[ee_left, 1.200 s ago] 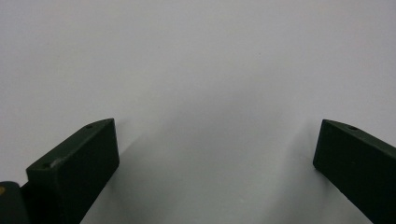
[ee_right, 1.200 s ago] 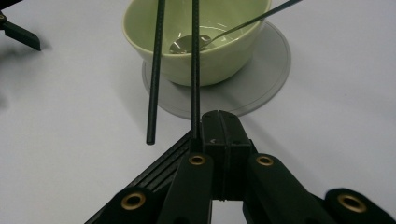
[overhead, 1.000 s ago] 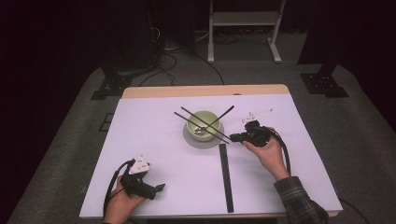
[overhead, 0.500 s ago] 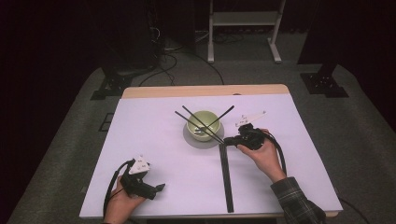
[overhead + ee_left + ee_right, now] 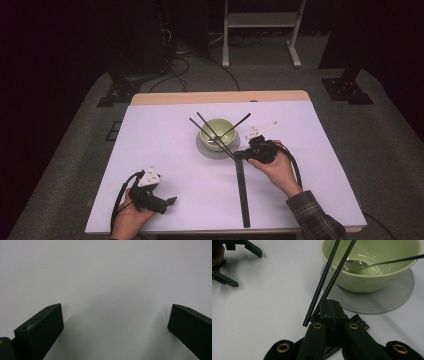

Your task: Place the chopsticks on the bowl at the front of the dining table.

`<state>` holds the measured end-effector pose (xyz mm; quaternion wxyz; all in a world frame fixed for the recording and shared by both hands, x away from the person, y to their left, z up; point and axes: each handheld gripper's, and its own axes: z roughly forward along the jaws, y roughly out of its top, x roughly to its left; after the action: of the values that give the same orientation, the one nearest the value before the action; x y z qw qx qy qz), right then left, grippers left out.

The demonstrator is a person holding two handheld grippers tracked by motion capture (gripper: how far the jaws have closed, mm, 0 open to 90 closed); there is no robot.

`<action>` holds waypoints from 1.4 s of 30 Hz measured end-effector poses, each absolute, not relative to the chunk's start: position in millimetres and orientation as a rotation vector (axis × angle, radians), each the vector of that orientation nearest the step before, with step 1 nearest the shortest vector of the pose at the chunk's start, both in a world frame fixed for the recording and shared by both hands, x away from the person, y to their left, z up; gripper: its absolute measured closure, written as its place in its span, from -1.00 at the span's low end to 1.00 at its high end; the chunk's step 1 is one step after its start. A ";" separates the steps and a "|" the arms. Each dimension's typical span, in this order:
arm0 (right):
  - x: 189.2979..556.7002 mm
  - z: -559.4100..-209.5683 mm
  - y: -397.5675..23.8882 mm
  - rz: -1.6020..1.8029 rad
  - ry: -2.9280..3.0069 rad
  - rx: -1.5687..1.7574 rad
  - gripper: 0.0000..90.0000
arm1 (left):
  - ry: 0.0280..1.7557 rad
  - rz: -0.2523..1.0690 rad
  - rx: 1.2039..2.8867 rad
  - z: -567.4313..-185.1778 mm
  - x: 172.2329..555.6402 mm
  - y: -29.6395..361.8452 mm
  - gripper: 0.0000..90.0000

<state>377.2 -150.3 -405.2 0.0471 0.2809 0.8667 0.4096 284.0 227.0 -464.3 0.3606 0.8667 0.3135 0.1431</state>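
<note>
The two black chopsticks (image 5: pixel 329 277) lean on the rim of the green bowl (image 5: pixel 372 267), which sits on a grey plate (image 5: pixel 387 302) mid-table, their low ends beside the closed right gripper (image 5: pixel 332 312), while the left gripper (image 5: pixel 167 202) rests wide open near the table's (image 5: pixel 165 140) front edge.

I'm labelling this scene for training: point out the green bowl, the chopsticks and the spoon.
green bowl (image 5: pixel 372 281): right gripper view, on its outer wall.
chopsticks (image 5: pixel 324 283): right gripper view, midway along one black stick.
spoon (image 5: pixel 355 265): right gripper view, on its shiny scoop inside the bowl.
</note>
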 end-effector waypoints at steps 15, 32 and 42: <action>375.4 -402.1 -146.1 1.266 2.645 0.842 1.00 | 0.809 0.368 2.233 -464.3 284.0 227.0 -1.00; 401.5 -368.1 -142.6 1.290 2.565 0.878 0.87 | 0.809 0.368 2.230 -464.6 283.9 226.9 -1.00; 423.0 -360.6 -128.1 1.290 2.533 0.914 0.63 | 0.809 0.369 2.229 -464.6 283.8 226.9 -1.00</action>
<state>423.0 -128.1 -360.6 0.0778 0.3053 0.8456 0.4308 283.8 226.9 -464.6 0.3623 0.8658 0.3142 0.1431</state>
